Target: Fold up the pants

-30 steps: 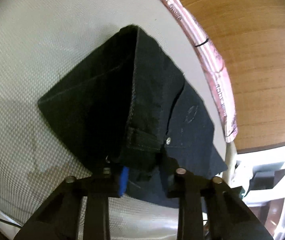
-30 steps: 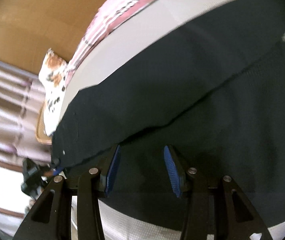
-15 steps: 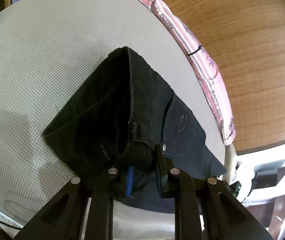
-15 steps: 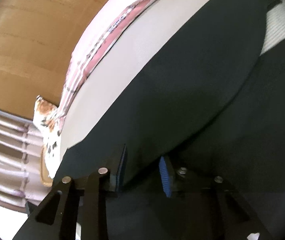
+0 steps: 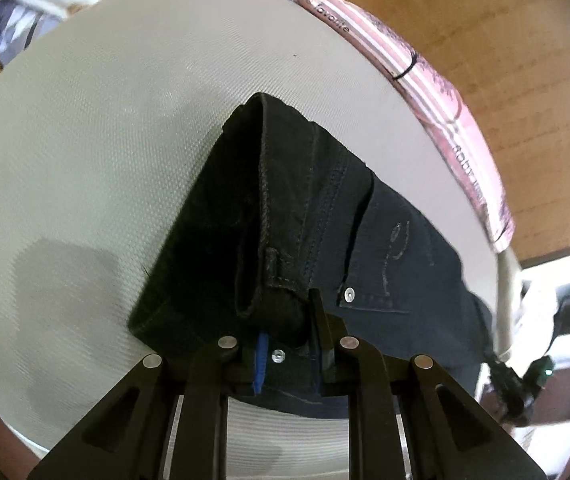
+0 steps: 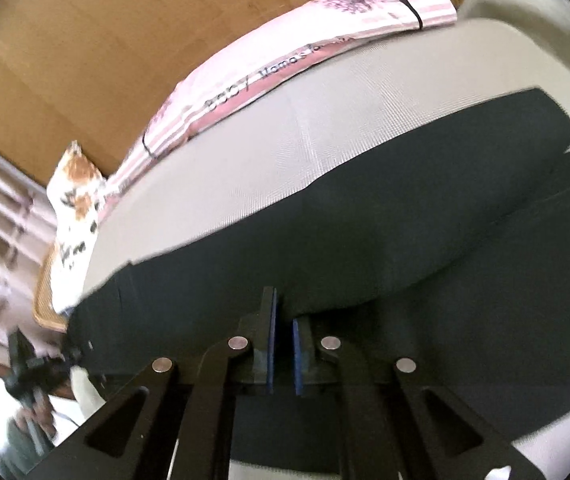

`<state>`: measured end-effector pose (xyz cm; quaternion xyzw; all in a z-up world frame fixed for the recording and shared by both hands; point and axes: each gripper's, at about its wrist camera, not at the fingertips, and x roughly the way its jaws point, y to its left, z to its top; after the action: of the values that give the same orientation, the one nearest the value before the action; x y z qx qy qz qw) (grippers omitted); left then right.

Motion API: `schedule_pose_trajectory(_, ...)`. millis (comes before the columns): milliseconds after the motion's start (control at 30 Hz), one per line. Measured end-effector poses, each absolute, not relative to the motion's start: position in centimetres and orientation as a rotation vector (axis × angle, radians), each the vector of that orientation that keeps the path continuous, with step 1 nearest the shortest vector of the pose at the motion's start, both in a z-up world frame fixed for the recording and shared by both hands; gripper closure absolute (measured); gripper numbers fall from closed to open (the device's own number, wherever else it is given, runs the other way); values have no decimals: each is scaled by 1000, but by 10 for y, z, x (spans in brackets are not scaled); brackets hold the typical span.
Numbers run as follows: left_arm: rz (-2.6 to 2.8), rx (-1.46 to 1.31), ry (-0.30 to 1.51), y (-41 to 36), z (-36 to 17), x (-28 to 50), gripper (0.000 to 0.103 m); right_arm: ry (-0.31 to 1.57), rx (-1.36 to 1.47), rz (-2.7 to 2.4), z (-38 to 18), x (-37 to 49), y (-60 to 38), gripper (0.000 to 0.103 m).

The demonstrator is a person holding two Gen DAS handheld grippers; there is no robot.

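Left wrist: dark pants [image 5: 317, 216], waistband doubled.

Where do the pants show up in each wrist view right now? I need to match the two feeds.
Left wrist: the pants fill the centre, waistband end running down into the left gripper.
Right wrist: the pants span the lower half, a fold of cloth in the right gripper.
Shared landmark: the pink striped cloth along the mattress's far edge.

R black two-finger gripper [image 6: 283, 344] w/ blue pads: jaws wide 1 s ago, now nearly closed on dark denim pants [image 6: 365, 240] fold, lower centre. L gripper [image 5: 285, 344] narrowed too, waistband bunched.
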<state>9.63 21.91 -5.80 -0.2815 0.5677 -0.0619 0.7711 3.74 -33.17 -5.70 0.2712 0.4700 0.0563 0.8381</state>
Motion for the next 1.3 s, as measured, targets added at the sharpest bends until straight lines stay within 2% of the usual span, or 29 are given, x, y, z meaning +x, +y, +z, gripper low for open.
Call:
schedule_pose_trajectory(167,-153,-376,1261,212,-45,101,85,1053,540,130,-61,3,-318,97)
schedule_pose_trajectory(533,-118,-221,1311,208,-70,87,84,1203,571,107,-110,-16,-310,97)
schedule_pose_trajectory(600,-99,-189,1311,205,-71,85,80,1207,589,117,-111,-16,-313,97)
schedule_pose_trajectory(700,-81,-184,1312,203,-70,85,79,1207,652,125,-114,-18,-316,92)
schedule_pose_trajectory(767,-74,-189,1310,203,-65,86,78,1186,717,127,-114,-21,-325,82)
schedule_pose_trajectory(867,-70,-192,1299,204,-54,83,71,1149,779,90,-113,-24,-341,70)
schedule_pose_trajectory(1100,2,-111,1263,210,-28,63,68,1052,957,26,-124,-32,-400,71)
schedule_pose_trajectory(1300,-77,-5,1091,168,11,47,68,956,1002,-76,-127,-34,-447,71)
